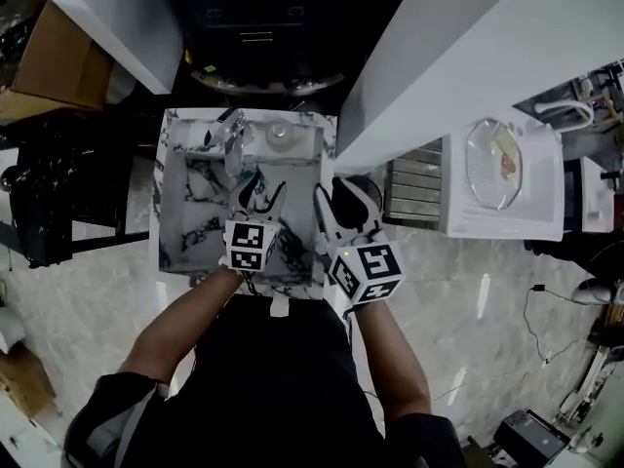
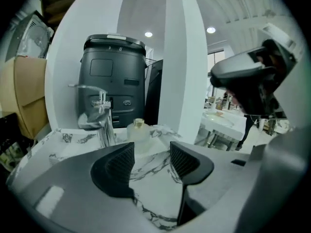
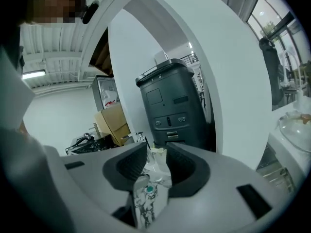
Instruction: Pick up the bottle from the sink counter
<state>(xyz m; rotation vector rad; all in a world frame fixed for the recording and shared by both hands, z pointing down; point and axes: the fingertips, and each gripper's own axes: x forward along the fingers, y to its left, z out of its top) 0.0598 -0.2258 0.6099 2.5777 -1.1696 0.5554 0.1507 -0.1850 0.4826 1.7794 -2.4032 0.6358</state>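
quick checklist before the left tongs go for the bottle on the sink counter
1. Left tongs open: ok, pads apart, nothing between them.
2. Bottle upright, cap on: ok, it stands on the counter behind the basin.
3. Bottle lined up with the gap: ok, roughly ahead, a little left.
4. Faucet clear of the approach: cannot tell, it stands close on the bottle's left.
5. Right tongs out of the way: ok, at the right rim of the sink.
6. Pads around the bottle: not ok, not yet reached.
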